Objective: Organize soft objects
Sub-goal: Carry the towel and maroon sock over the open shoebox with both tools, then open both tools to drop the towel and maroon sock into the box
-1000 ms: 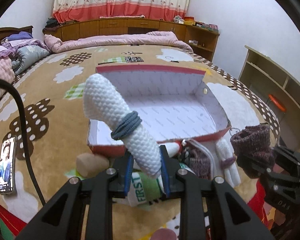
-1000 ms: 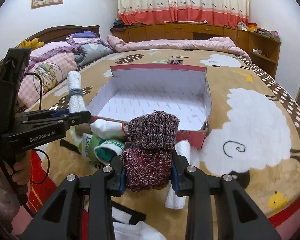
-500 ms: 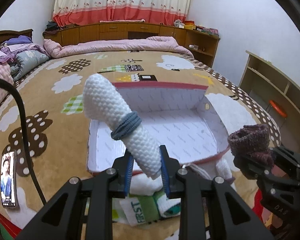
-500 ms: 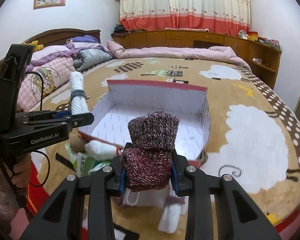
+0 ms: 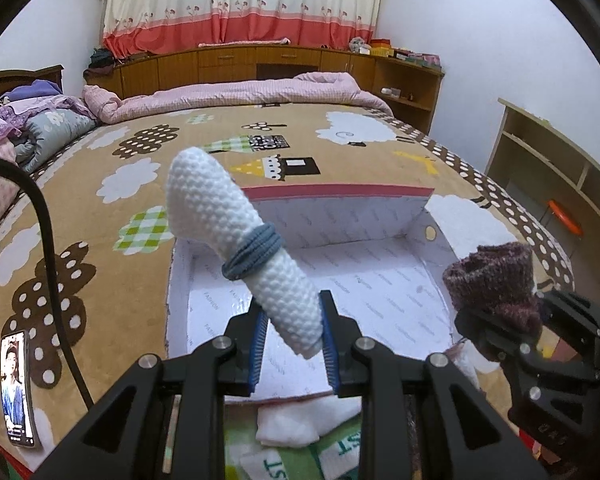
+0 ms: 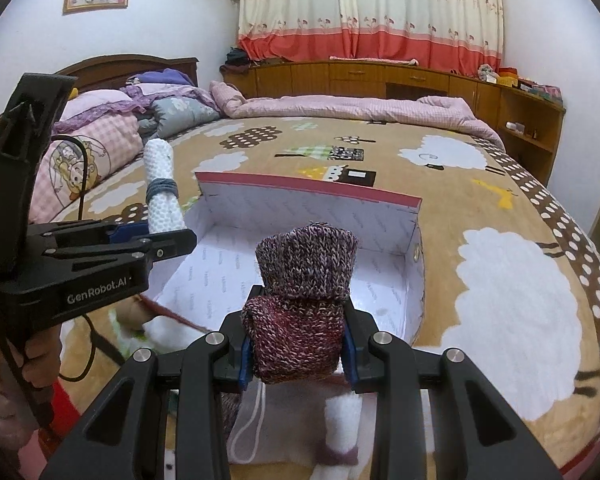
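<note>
white roll (image 5: 242, 248) | clamped in left tool (image 5: 292, 340) | above box (image 5: 340, 194)

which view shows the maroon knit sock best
The right wrist view: the maroon knit sock sits centred and close, clamped in the right gripper, its folded cuff plain. The left wrist view shows it only small at the right edge, partly hidden by the gripper.

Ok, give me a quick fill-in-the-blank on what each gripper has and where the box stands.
1. The left gripper grips a white roll bound by a ____ band.
2. The right gripper grips a ____ knit sock.
3. The box has nothing in it and sits on the ____.

Missing: blue-grey; maroon; bed
</note>
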`<state>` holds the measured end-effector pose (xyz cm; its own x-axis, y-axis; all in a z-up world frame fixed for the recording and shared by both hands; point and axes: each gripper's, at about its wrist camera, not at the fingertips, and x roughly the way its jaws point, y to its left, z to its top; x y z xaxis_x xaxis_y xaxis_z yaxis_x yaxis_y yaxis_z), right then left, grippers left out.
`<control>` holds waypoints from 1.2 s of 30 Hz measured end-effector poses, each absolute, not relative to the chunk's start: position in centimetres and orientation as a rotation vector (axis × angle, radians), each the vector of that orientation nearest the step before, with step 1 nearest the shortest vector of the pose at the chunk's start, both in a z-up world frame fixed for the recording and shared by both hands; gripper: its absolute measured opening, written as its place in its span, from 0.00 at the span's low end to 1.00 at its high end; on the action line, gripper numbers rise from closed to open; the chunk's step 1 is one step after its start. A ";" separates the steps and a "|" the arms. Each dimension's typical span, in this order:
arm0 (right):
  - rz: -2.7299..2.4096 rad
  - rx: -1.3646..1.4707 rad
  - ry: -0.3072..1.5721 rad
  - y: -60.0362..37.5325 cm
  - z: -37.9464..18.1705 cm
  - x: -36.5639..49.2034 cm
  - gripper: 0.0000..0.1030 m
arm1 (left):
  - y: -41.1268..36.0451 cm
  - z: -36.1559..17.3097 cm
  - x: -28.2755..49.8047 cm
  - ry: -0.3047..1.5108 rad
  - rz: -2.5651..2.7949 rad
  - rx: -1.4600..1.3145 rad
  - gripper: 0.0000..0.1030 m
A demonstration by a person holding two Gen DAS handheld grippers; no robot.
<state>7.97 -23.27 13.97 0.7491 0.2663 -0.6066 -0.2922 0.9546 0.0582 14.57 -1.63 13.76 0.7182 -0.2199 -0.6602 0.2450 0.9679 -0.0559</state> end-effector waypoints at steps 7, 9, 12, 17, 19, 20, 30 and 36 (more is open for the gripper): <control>0.300 -0.030 0.687 -23.3 12.8 10.7 0.33 | -2.4 12.1 17.0 0.772 -0.252 0.054 0.25; 0.299 -0.024 0.696 -23.4 12.4 11.2 0.33 | -2.6 11.6 17.6 0.783 -0.250 0.058 0.25; 0.297 -0.024 0.713 -23.3 11.8 12.1 0.33 | -2.8 10.9 18.7 0.804 -0.244 0.056 0.25; 0.289 -0.026 0.742 -23.1 10.7 13.2 0.33 | -3.1 9.5 20.2 0.841 -0.234 0.061 0.25; 0.284 -0.027 0.753 -23.1 10.2 13.6 0.33 | -3.1 8.8 20.8 0.859 -0.228 0.060 0.25; 0.282 -0.029 0.759 -23.1 9.9 13.8 0.33 | -3.2 8.5 21.1 0.866 -0.227 0.060 0.25; 0.258 -0.034 0.803 -23.2 8.1 15.0 0.33 | -3.2 6.2 22.6 0.918 -0.205 0.058 0.25; 0.250 -0.051 0.807 -23.1 7.6 15.1 0.33 | -3.6 5.5 22.9 0.935 -0.203 0.067 0.25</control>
